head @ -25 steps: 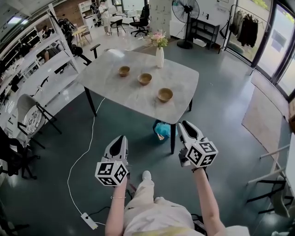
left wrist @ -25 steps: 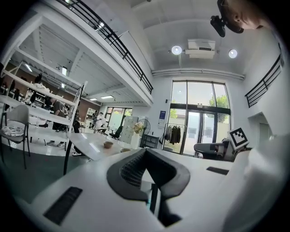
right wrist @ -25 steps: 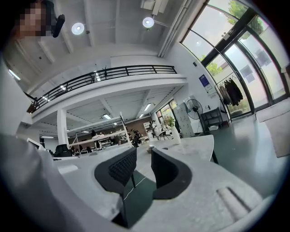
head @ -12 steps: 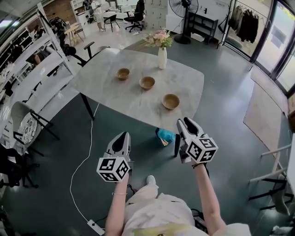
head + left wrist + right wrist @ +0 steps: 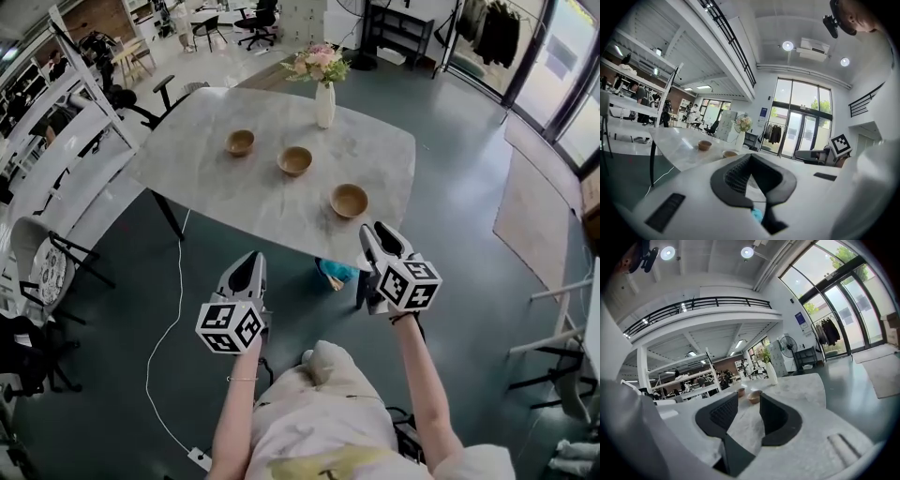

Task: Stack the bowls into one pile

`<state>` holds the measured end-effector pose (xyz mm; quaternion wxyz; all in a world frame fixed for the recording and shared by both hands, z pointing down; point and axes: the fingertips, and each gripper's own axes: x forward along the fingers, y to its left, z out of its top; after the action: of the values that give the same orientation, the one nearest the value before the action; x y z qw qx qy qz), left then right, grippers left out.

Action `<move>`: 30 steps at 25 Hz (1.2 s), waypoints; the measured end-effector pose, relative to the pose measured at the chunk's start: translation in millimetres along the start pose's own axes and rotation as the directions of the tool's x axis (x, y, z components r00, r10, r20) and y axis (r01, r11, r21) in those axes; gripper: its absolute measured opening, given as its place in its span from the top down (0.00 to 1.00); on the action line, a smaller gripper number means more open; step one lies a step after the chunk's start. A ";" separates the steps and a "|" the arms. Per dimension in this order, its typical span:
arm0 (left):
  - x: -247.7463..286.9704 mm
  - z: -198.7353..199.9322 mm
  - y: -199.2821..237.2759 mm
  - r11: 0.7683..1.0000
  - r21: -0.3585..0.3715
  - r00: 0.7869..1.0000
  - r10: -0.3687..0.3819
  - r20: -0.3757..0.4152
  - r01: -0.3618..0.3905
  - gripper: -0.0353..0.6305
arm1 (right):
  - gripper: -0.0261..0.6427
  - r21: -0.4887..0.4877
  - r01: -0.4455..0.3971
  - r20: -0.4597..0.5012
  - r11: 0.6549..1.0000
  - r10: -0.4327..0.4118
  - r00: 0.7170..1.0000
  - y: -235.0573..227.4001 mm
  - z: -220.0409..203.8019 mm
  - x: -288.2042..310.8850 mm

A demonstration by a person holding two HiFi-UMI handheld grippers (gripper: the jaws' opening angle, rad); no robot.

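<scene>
A white vase holding pink flowers stands at the far side of the worktop. Three brown bowls sit apart in a slanted row, unstacked: far bowl, middle bowl, near bowl. The right gripper hovers just short of the near bowl. Its jaws are spread, have just been opening, and grip nothing. The left gripper hangs off the worktop's near edge, well apart from every bowl, jaw tips together and empty.
</scene>
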<state>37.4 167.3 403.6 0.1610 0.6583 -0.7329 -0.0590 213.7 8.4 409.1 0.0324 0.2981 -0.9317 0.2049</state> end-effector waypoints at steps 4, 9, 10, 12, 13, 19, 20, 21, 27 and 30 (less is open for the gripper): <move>21.5 -4.3 12.7 1.000 -0.029 1.000 -0.006 -0.018 0.005 0.95 | 0.77 0.024 0.014 -0.035 1.000 -0.014 0.999 -10.3 -6.4 20.3; 52.6 -10.0 25.6 0.999 -0.044 0.999 -0.023 -0.048 0.021 0.95 | 0.77 0.064 0.062 -0.069 0.996 -0.057 0.996 -33.7 -14.4 45.4; 60.7 -10.1 29.5 0.999 -0.045 0.998 -0.024 -0.051 0.022 0.95 | 0.77 0.073 0.072 -0.073 0.995 -0.067 0.995 -39.9 -15.2 52.2; 79.5 -8.9 38.9 0.999 -0.046 0.998 -0.025 -0.052 0.023 0.95 | 0.77 0.081 0.089 -0.081 0.993 -0.082 0.993 -52.3 -15.4 69.0; 90.1 -8.0 42.7 0.999 -0.047 0.998 -0.030 -0.054 0.027 0.95 | 0.77 0.082 0.095 -0.085 0.992 -0.088 0.992 -58.7 -14.1 78.0; 156.1 -14.3 51.9 0.995 -0.067 0.990 -0.081 -0.114 0.073 0.95 | 0.77 0.093 0.150 -0.150 0.984 -0.135 0.979 -99.7 -15.7 121.4; 166.1 -17.1 52.2 0.994 -0.071 0.988 -0.090 -0.128 0.081 0.95 | 0.77 0.093 0.157 -0.168 0.983 -0.140 0.976 -105.8 -17.8 126.9; 175.5 -19.8 52.7 0.993 -0.075 0.985 -0.099 -0.142 0.089 0.95 | 0.77 0.093 0.165 -0.185 0.982 -0.145 0.972 -111.3 -19.9 132.3; 228.5 -38.8 63.4 0.987 -0.104 0.964 -0.140 -0.226 0.119 0.95 | 0.77 0.075 0.212 -0.281 0.974 -0.183 0.942 -141.9 -34.6 168.9; 252.0 -51.5 65.9 0.983 -0.126 0.949 -0.165 -0.270 0.135 0.95 | 0.77 0.073 0.246 -0.328 0.967 -0.210 0.921 -158.5 -44.7 181.6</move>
<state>-29.3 -65.8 511.6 0.2926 0.7043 -0.6466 -0.0161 152.1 -189.1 540.6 0.1886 0.3690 -0.8602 0.2973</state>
